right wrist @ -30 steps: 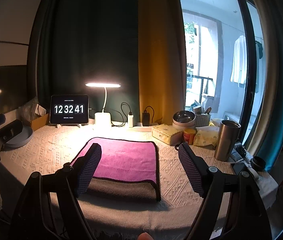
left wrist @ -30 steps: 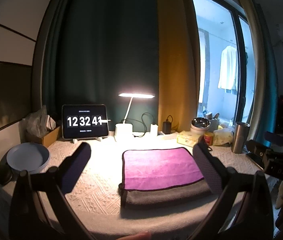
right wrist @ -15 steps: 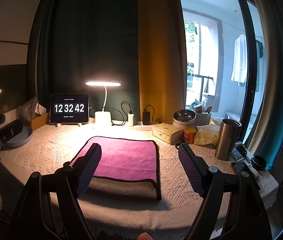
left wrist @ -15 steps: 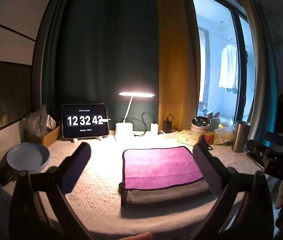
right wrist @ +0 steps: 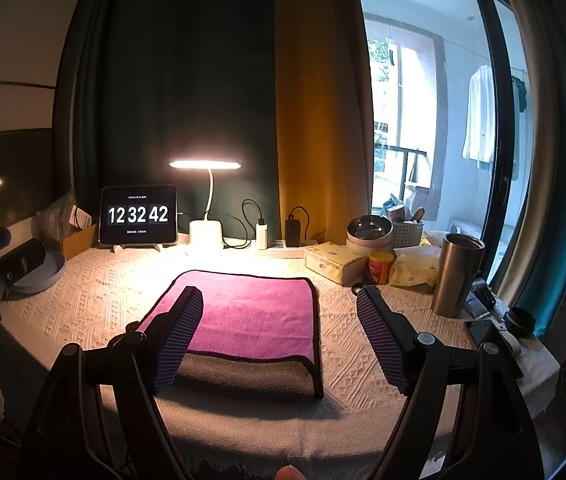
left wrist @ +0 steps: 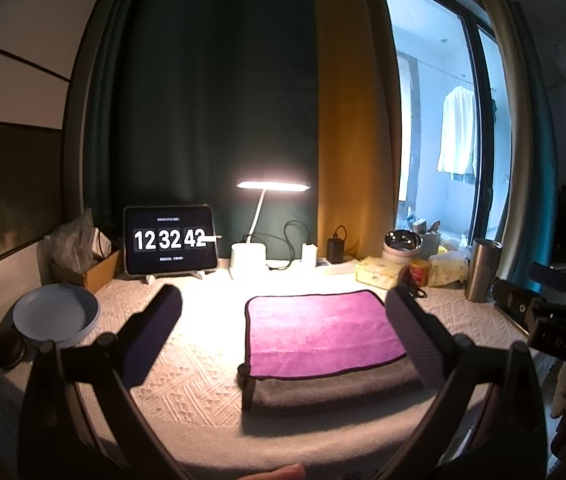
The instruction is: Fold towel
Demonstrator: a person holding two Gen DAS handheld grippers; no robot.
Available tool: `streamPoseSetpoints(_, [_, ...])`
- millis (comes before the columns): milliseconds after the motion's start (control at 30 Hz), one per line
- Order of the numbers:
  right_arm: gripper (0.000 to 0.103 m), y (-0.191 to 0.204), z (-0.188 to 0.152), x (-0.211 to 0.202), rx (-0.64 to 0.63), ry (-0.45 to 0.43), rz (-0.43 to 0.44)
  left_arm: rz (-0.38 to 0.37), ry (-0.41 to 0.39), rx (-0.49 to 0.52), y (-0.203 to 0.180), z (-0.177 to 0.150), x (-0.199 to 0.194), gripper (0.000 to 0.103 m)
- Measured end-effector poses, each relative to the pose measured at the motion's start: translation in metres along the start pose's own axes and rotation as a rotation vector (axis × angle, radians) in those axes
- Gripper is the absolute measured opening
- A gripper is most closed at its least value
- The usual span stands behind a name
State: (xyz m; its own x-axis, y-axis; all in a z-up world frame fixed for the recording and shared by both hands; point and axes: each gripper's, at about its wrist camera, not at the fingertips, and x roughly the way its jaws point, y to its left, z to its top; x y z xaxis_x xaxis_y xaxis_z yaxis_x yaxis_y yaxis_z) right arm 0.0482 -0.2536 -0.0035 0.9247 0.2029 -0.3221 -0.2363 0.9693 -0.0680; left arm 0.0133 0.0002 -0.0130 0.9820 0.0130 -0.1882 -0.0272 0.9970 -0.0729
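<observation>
Seeing folded towel (left wrist: 323, 344) flat on tabletop (left wrist: 187, 368), ahead between my left tool (left wrist: 283, 336) and right tool (right wrist: 279, 332); both spread wide, holding nothing.

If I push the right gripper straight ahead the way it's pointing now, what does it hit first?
Probably the folded purple-and-grey towel: the open right gripper hangs above its right half, aimed forward and slightly down. How high it hangs is unclear; if it clears the towel, the white power strip follows.
</observation>
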Motion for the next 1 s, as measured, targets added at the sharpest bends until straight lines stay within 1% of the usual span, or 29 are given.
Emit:
streamPoseSetpoints(200, [0.082, -0.003, -0.004, 0.005, 0.009, 0.015, 0.006, -0.001, 0.013, 0.001, 0.000, -0.001, 0.006, 0.102])
streamPoseSetpoints(467, [0.082, -0.008, -0.005, 0.020, 0.030, 0.063, 0.035, 0.003, 0.062, 0.015, -0.003, -0.004, 0.026, 0.102])
streamPoseSetpoints(633, [0.082, -0.010, -0.008, 0.035, 0.035, 0.098, 0.046, 0.001, 0.127, 0.011, -0.002, -0.010, 0.046, 0.102])
streamPoseSetpoints(833, [0.082, -0.017, -0.011, 0.056, 0.044, 0.141, 0.054, 0.005, 0.237, 0.009, 0.000, -0.021, 0.079, 0.102])
streamPoseSetpoints(1000, [0.081, -0.021, -0.016, 0.075, 0.039, 0.176, 0.060, -0.007, 0.326, 0.008, 0.000, -0.035, 0.108, 0.102])
